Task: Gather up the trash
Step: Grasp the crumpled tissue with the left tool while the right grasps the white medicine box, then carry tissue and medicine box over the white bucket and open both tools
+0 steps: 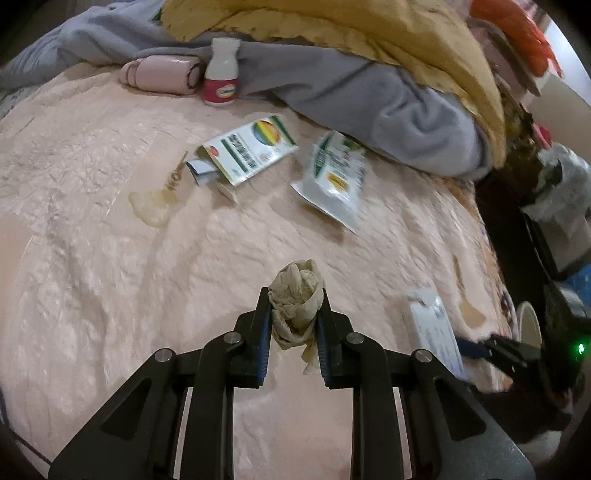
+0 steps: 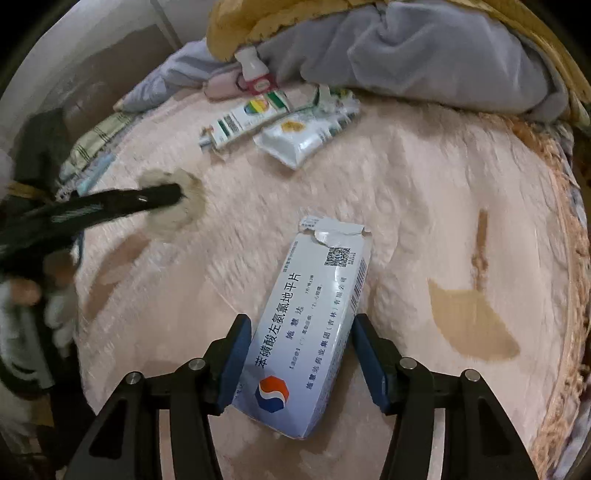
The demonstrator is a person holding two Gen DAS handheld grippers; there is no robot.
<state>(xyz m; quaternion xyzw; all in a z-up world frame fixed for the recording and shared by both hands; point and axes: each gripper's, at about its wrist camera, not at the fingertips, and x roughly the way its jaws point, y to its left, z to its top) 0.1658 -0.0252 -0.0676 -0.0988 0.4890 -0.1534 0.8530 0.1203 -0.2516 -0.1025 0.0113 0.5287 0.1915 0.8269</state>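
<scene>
A pale pink plush blanket (image 1: pixel 110 258) covers the bed and serves as the ground for everything else. At its far edge lies a heap of bedding, a grey fleece cover (image 1: pixel 369 110) under a mustard-yellow quilt (image 1: pixel 351 33). Against that heap stand a rolled pink cloth (image 1: pixel 162 74) and a small white plastic bottle with a red label (image 1: pixel 221 72). Nearer on the blanket lie a flattened white-and-green carton with a rainbow disc (image 1: pixel 251 147) and a crumpled white foil pouch (image 1: pixel 332 177). The right hand-held gripper (image 2: pixel 301 354) stands about half open with its blue pads closed on the long sides of a white-and-blue medicine box with a torn end (image 2: pixel 310 325), which rests on the blanket. The left hand-held gripper (image 1: pixel 293 314) is nearly closed, pinching a crumpled beige tissue wad (image 1: pixel 295 291) just above the blanket's near part.
</scene>
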